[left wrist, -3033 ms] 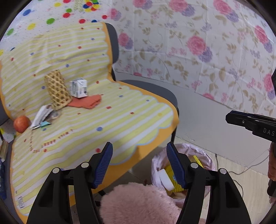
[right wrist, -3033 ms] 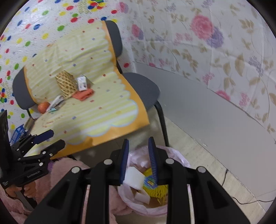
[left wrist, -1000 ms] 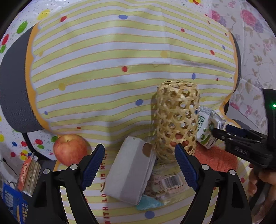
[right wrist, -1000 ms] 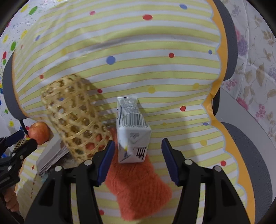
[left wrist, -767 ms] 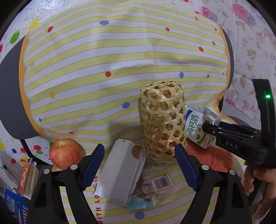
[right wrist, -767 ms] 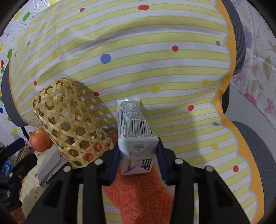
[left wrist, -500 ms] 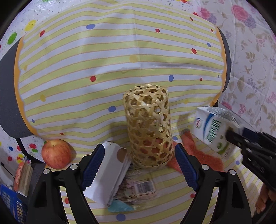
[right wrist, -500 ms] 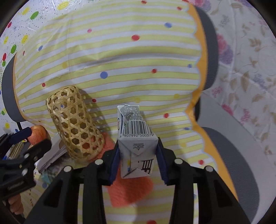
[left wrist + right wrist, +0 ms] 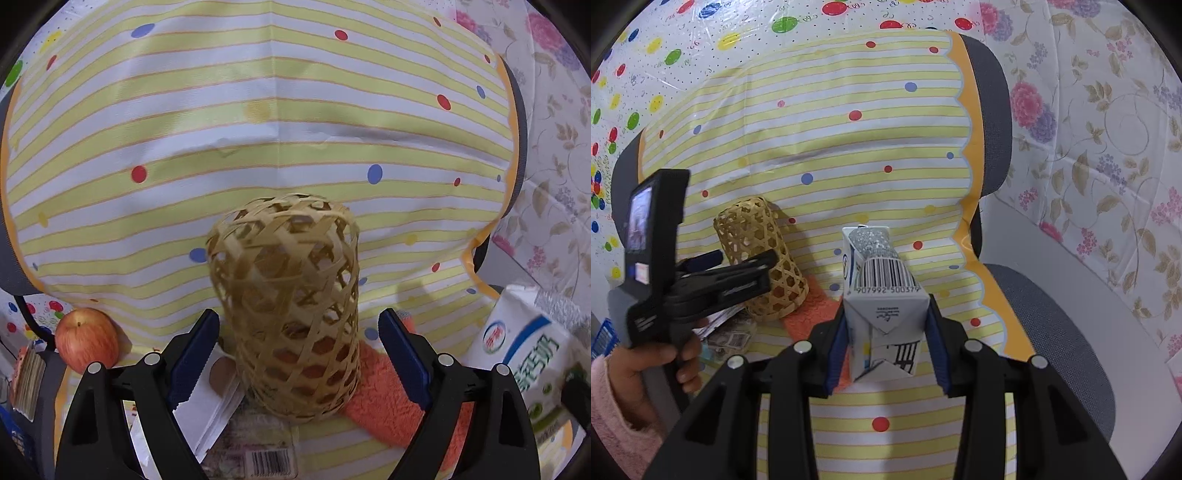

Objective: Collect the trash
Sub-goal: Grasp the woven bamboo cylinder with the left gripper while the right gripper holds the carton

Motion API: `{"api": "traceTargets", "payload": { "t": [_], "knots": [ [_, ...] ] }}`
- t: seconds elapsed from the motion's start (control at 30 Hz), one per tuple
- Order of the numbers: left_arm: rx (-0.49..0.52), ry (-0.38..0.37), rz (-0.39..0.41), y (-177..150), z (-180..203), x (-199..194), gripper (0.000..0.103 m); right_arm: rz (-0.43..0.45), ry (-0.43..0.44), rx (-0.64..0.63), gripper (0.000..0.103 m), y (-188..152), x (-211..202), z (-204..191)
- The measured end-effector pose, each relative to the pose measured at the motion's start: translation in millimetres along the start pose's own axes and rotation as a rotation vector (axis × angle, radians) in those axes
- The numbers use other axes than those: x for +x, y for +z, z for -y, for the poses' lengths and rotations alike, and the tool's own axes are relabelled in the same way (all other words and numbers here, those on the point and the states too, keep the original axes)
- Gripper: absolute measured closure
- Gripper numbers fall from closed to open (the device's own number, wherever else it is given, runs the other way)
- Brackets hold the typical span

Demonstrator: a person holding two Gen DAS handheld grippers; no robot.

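One milk carton; one woven basket; one apple; one orange cloth; two grippers.

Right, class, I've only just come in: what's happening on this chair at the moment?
A person is clearing trash off a chair draped in a striped cloth. The right gripper is clamped on a small milk carton, held clear of the seat. The left gripper, jaws open, is lined up on an upturned woven basket standing partly on an orange cloth. Paper wrappers and an apple lie beside it.
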State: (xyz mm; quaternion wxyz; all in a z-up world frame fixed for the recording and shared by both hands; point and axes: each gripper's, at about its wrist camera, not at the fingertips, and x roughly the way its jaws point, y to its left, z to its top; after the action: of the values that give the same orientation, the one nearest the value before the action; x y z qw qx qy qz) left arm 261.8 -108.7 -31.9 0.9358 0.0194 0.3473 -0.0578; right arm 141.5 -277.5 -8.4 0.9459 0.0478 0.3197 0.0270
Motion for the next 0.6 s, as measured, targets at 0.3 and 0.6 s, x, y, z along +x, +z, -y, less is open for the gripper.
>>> {"api": "traceTargets", "payload": {
  "t": [0.3, 0.6],
  "knots": [
    [0.031, -0.084, 0.009, -7, -10, -31, 0.032, 0.029, -0.015, -0.034, 0.065, -5, -25, -13],
    [0.032, -0.190, 0.090, -61, -34, -159, 0.032, 0.051, 0.005, -0.030, 0.065, -28, -82, -21]
  ]
}}
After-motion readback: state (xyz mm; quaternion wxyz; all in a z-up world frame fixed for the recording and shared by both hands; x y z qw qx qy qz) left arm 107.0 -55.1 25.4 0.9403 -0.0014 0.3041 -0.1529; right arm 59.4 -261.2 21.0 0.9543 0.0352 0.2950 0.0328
